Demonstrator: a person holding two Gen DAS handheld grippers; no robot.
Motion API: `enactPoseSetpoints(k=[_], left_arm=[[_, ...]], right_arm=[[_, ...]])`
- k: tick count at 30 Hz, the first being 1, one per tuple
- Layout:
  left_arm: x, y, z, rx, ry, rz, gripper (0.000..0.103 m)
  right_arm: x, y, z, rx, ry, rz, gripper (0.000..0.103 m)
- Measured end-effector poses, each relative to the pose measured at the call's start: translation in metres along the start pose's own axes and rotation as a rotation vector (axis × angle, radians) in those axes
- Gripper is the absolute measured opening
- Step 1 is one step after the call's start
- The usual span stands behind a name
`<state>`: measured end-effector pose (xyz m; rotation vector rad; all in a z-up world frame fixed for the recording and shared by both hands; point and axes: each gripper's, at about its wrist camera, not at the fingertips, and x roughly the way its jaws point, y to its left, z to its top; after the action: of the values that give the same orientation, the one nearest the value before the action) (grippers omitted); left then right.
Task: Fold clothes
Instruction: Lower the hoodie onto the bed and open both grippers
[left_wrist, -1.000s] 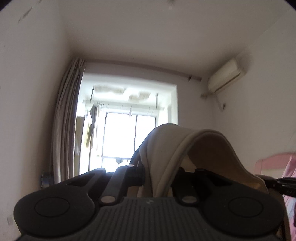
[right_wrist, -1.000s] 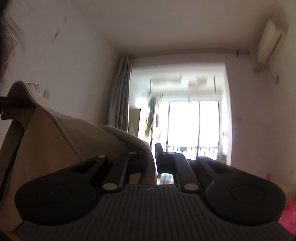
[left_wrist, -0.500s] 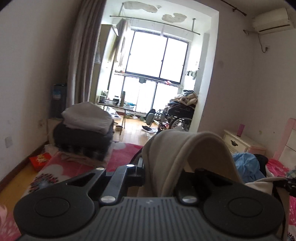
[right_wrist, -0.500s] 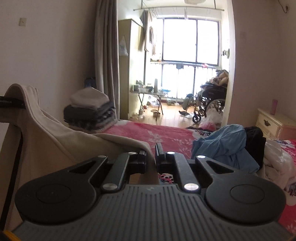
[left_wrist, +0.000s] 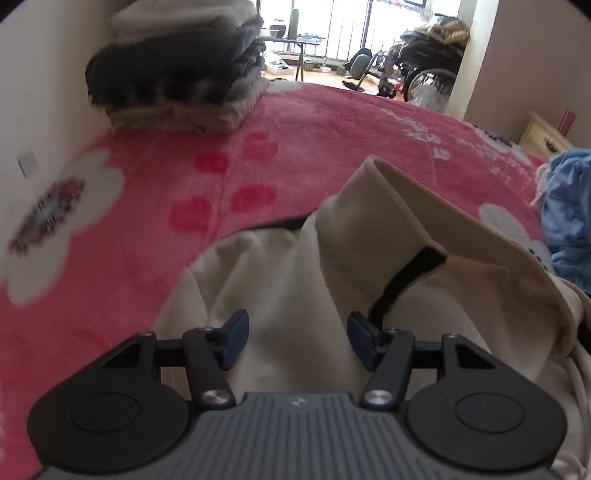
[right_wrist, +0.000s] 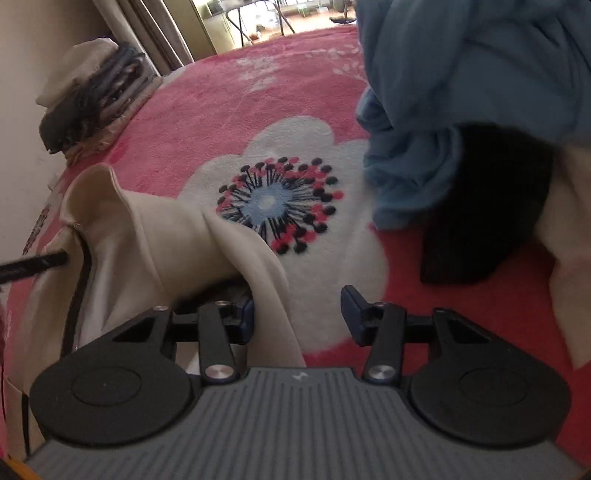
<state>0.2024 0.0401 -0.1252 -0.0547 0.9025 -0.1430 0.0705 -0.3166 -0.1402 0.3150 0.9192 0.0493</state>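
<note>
Now both tools (left_wrist: 297, 338) (right_wrist: 297, 317) gape, seemingly over cream garment (left_wrist: 295, 280).

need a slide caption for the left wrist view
Left gripper, jaws open, above a cream garment lying on the pink floral blanket, with a folded stack by the wall.

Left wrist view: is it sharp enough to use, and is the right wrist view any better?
Left wrist view: the folded stack and the blanket at left are smeared by motion blur; the cream garment is sharper; the window is blown out. Right wrist view: the flower print is crisp, the blue clothing soft; fisheye bending in both.
</note>
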Motion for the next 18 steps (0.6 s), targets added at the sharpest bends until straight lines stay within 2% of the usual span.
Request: enactPoseSetpoints(k=[5, 6, 8, 9, 13, 17, 18], left_arm=[[-0.048, 0.02, 0.016, -0.046, -0.071, -0.116, 0.066], [-0.076, 0.022, 0.006, -0.052, -0.093, -0.129, 0.066], [-0.106, 0.035, 0.007, -0.078, -0.129, -0.147, 0.067], [-0.118, 0.041, 0.002, -0.076, -0.113, -0.136, 0.067], [-0.167, 0.065, -0.018, -0.066, -0.045, -0.091, 0.067], [-0.216, 0.089, -0.038, -0.056, 0.024, -0.045, 0.068], [-0.229, 0.094, -0.043, -0.054, 0.041, -0.034, 0.071]], right_arm=[[-0.041, -0.002, 0.001, -0.146, -0.178, 0.056, 0.054], [-0.048, -0.001, 0.002, -0.166, -0.211, 0.071, 0.057], [-0.061, 0.003, 0.003, -0.188, -0.264, 0.109, 0.057], [-0.061, 0.002, 0.009, -0.188, -0.273, 0.142, 0.057], [-0.068, 0.018, 0.005, -0.172, -0.251, 0.319, 0.057], [-0.049, 0.048, -0.005, -0.158, -0.124, 0.521, 0.057], [-0.044, 0.057, -0.008, -0.155, -0.09, 0.569, 0.057]])
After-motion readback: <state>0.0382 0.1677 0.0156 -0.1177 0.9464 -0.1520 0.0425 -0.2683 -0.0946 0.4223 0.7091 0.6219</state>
